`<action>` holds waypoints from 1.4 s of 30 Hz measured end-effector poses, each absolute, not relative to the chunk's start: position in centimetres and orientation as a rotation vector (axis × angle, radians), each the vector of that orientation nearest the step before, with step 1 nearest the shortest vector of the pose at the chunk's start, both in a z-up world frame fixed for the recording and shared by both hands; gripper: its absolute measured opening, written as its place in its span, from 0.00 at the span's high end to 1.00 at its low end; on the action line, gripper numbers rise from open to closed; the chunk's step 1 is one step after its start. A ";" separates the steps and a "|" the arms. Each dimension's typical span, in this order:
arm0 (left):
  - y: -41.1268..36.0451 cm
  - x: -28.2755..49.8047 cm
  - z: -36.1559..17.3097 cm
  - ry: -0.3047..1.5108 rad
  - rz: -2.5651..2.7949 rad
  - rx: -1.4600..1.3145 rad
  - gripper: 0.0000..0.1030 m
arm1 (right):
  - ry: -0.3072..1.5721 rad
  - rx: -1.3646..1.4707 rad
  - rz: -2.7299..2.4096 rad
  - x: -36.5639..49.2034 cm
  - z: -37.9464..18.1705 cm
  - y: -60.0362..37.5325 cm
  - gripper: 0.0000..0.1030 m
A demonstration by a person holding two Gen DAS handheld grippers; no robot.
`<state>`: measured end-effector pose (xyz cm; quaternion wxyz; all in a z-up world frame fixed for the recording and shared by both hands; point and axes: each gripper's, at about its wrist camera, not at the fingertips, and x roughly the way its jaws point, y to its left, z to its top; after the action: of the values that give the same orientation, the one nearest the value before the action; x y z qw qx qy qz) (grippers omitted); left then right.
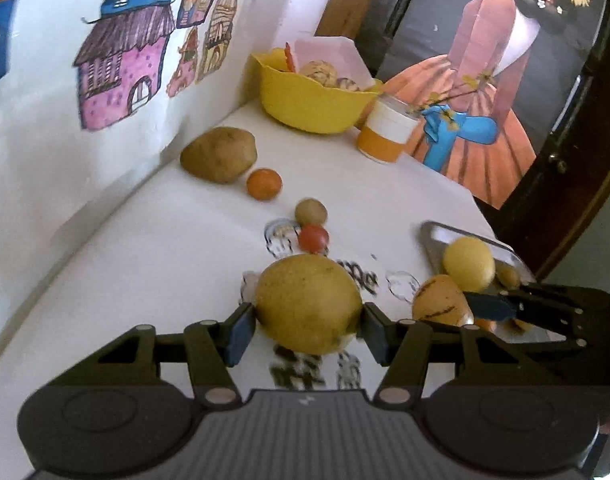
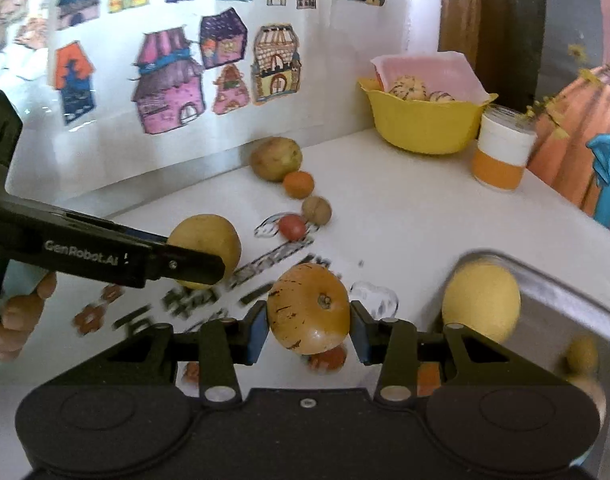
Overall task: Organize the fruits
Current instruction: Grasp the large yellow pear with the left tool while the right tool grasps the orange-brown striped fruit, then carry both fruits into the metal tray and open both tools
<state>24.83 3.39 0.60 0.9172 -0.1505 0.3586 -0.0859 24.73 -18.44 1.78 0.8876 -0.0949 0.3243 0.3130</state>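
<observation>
Both grippers pinch fruit above the white table: left gripper clamps a yellow-green lemon; right gripper squeezes a brown-streaked orange fruit beside the metal tray.

My left gripper: level, low over the table, both pads clamped on a yellow fruit; my right gripper: level, just beside it, pads closed on a streaked orange fruit.
</observation>
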 end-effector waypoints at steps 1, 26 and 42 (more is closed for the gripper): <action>3.2 24.2 0.7 0.740 -0.182 -0.311 0.40 | 0.679 -0.188 0.651 23.9 1.9 -18.8 0.57; -1.1 23.5 -0.2 0.702 -0.177 -0.187 0.34 | 0.626 -0.164 0.601 19.0 1.4 -22.2 0.57; -8.4 21.7 2.0 0.697 -0.339 -0.199 0.34 | 0.586 -0.100 0.357 18.3 0.8 -30.0 0.56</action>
<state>21.75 -8.38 1.97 0.9210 -0.0969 0.3393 -0.1648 18.33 -29.98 0.84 0.9404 -0.0491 0.2873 0.1749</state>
